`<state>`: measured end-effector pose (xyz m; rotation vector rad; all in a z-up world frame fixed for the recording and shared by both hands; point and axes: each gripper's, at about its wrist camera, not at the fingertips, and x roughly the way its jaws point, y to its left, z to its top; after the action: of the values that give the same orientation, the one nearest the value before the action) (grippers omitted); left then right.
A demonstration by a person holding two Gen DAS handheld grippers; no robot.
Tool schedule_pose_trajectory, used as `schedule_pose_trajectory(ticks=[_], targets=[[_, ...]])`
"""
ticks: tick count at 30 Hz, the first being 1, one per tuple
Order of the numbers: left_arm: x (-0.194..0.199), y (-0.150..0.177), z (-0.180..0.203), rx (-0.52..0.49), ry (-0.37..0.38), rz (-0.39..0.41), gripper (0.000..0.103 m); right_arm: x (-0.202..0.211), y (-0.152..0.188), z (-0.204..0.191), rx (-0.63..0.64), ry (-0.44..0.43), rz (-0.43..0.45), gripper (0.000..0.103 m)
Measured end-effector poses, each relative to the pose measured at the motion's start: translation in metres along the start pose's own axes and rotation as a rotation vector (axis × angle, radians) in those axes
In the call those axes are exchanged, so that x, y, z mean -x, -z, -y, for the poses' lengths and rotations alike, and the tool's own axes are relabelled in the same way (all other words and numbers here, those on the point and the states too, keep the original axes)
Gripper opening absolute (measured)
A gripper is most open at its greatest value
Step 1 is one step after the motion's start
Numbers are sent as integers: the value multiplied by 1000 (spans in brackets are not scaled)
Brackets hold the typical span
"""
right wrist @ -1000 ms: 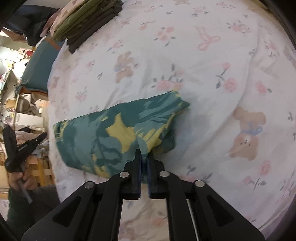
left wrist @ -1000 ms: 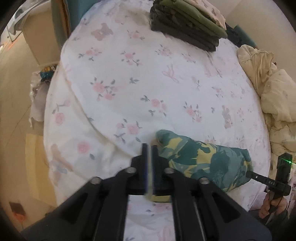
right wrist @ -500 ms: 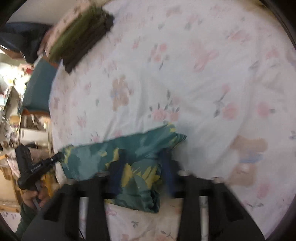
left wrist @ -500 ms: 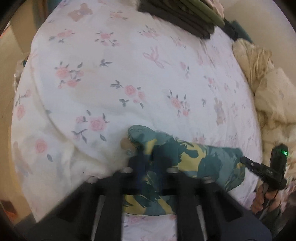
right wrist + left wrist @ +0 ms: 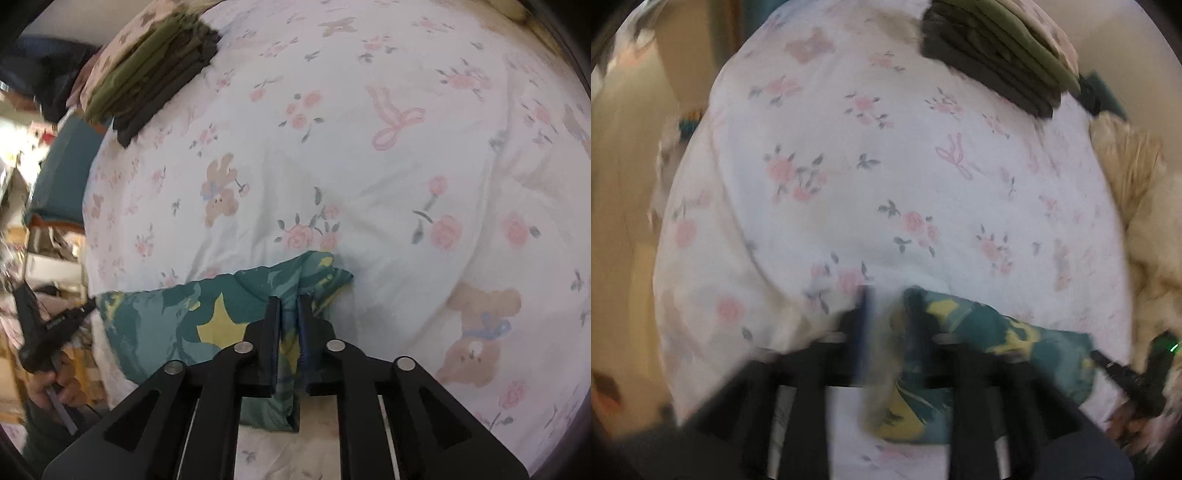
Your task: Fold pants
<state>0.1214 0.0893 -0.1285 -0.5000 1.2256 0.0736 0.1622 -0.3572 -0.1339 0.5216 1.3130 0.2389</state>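
**Folded Pants Held at Both Ends on a Flowered Bed**

Flowered white bedding (image 5: 369, 177) fills both wrist views, printed with pink roses, bows and teddy bears, and serves as the work surface. Nearest the right-hand camera, at six o'clock, the right gripper (image 5: 289, 325) has its jaws drawn close, pinching a doubled edge of the teal-and-yellow pants (image 5: 177, 321), which lie as a compact folded bundle running from the jaws toward nine o'clock. At the bundle's far end, near eight o'clock, a hand (image 5: 55, 384) holds the other tool by its grip.

From the left-hand camera, badly blurred, the left gripper (image 5: 890, 332) sits at six o'clock with its jaws spread and just been opening; the end of the pants (image 5: 1015, 343) lies in the gap between them, and the pads do not appear to press on it. The bundle trails toward four o'clock, where the other tool's green light (image 5: 1171, 347) glows.

The cloth looks thin, light and limp, likely to sag and slide open unless layers are caught together; the stacked edges at each short end appear the safest places to take hold.

Farther back, a stack of folded clothes (image 5: 155, 70), olive and dark, rests on the bed at ten o'clock in the right view, one o'clock in the left. A cream quilt (image 5: 1145, 221) bunches at three o'clock in the left view.
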Motion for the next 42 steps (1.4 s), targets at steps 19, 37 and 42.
schedule_pose_trajectory(ticks=[19, 37, 42], targets=[[-54, 47, 59, -267, 192, -106, 40, -52, 21, -24, 118, -111, -49, 65], [58, 1, 85, -299, 285, 139, 11, 43, -2, -82, 248, -304, 123, 18], [92, -62, 100, -305, 304, 238, 11, 68, -60, -130, 331, -333, 184, 18]])
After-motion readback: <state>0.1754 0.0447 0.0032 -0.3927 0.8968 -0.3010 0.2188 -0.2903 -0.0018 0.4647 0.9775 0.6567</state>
